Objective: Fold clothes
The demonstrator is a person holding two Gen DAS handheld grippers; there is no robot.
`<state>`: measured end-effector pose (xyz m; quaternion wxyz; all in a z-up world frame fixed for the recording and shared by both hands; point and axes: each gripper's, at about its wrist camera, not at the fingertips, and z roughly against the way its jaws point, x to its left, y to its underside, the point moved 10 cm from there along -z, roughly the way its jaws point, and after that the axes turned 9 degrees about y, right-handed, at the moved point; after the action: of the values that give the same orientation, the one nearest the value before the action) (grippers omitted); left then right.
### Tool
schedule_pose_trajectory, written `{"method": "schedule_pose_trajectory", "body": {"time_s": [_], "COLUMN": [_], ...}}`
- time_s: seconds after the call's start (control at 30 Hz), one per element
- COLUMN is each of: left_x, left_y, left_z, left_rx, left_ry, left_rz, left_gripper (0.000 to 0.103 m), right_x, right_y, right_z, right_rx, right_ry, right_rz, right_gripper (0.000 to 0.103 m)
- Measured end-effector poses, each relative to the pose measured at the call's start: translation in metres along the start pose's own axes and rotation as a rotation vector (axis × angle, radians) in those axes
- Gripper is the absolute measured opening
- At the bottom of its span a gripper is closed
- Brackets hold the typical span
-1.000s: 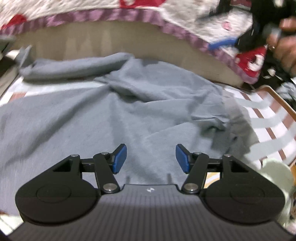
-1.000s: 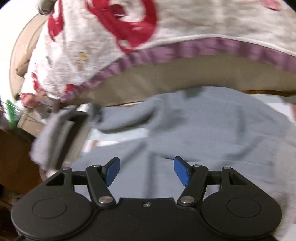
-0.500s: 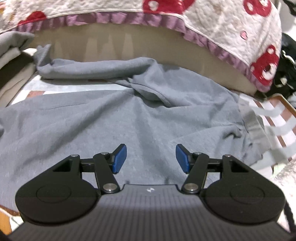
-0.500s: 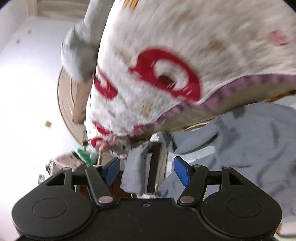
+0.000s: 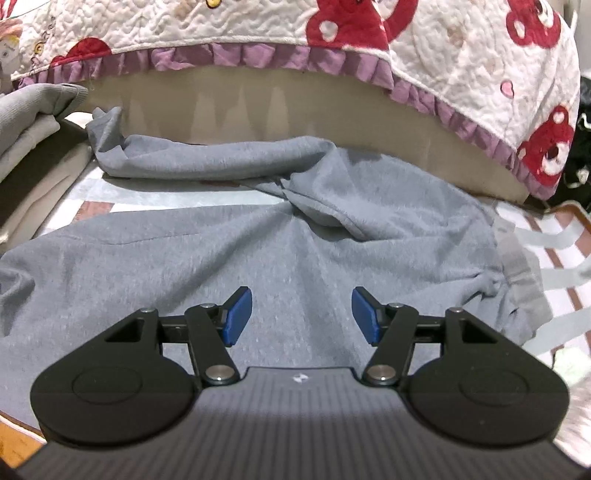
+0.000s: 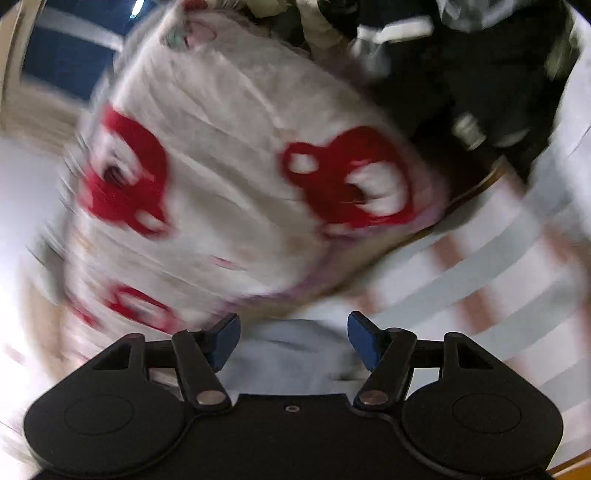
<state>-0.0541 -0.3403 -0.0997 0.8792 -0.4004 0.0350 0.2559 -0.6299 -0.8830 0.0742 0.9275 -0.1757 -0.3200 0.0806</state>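
Observation:
A grey garment (image 5: 258, 251) lies spread and creased over the striped bed sheet (image 5: 554, 258), one sleeve (image 5: 207, 158) stretched along the far side to the left. My left gripper (image 5: 301, 314) hovers over the garment's middle, open, blue pads apart with only cloth beneath them. The right wrist view is blurred by motion: my right gripper (image 6: 293, 341) is open with nothing between its fingers, and pale grey cloth (image 6: 291, 354) shows just below it.
A white quilt with red bears and a purple frill (image 5: 332, 33) hangs along the far side over a beige mattress edge (image 5: 258, 107). Folded grey and beige clothes (image 5: 33, 122) are stacked at the left. Dark clutter (image 6: 480, 74) lies beyond the quilt (image 6: 240, 177).
The left gripper drew back slightly, showing more quilt and the folded stack. The right gripper swung fast away from the garment's left end, rolling, and now faces the quilt and striped sheet.

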Motion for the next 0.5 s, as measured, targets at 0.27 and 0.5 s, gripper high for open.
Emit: {"method": "schedule_pose_trajectory", "body": {"time_s": [0.27,0.5], "left_x": [-0.016,-0.031], "left_y": [0.042,0.069], "left_z": [-0.037,-0.041], "left_rx": [0.130,0.162], "left_ry": [-0.041,0.012], "left_rz": [-0.117,-0.134], "left_gripper": [0.063,0.064], "right_x": [0.022,0.062], "right_y": [0.160,0.307], "right_z": [-0.130,-0.231], "right_rx": [-0.131,-0.064], "right_ry": [0.189,0.014], "right_rz": [0.678,0.670], "right_gripper": [0.070,0.069]}}
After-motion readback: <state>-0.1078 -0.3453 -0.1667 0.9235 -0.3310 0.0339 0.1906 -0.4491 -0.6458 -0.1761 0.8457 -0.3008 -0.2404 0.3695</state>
